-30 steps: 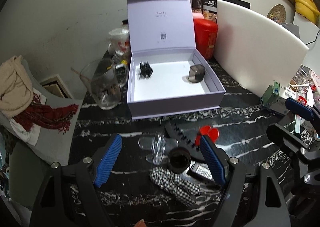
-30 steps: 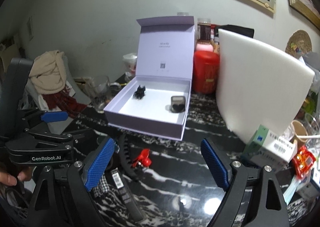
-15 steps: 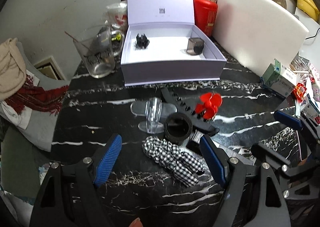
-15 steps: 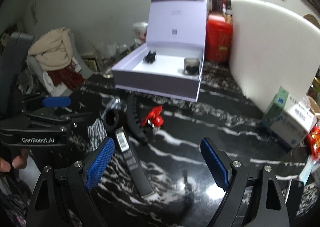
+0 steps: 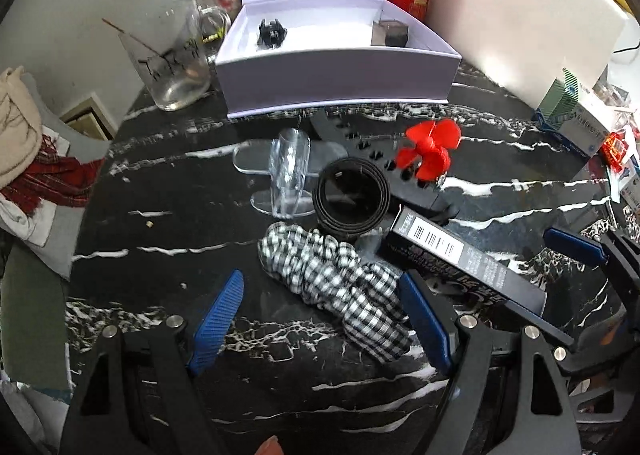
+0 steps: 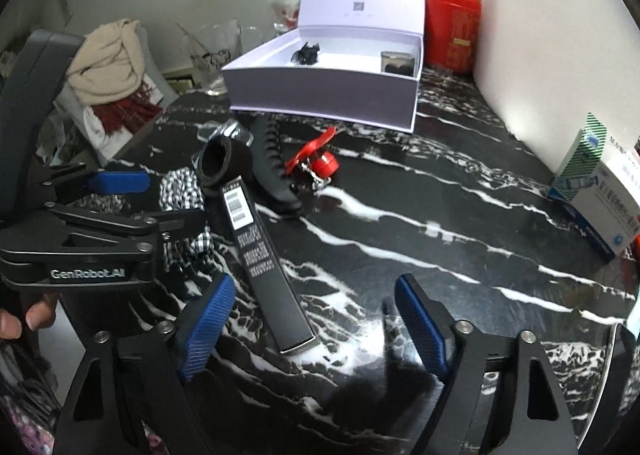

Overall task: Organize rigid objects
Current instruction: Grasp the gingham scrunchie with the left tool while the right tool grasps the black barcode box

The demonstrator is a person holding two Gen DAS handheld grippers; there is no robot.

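Note:
My left gripper [image 5: 320,307] hangs open low over the black marble table [image 5: 168,223], its fingers either side of a black-and-white checked cloth band [image 5: 336,279]. Beyond it lie a rolled black belt [image 5: 352,195], a clear acrylic stand [image 5: 286,171], a red fan propeller [image 5: 430,151] and a black comb [image 6: 272,163]. My right gripper [image 6: 314,319] is closing; the near end of a long black barcode box [image 6: 260,255] lies between its fingers, untouched by the pads. The open lavender box [image 5: 336,71] behind holds a small black piece [image 5: 272,31] and a dark cube [image 5: 390,33].
A glass mug [image 5: 176,63] stands left of the lavender box. A red canister [image 6: 452,31] and a white board [image 6: 548,43] rise at the back right. A green-and-white carton [image 6: 592,191] lies at the right edge. Cloths [image 6: 108,67] are piled beyond the table's left edge.
Both grippers have come down toward the table and tilted further downward, so the loose objects now lie close under them. The right gripper's fingers have drawn slightly closer together.

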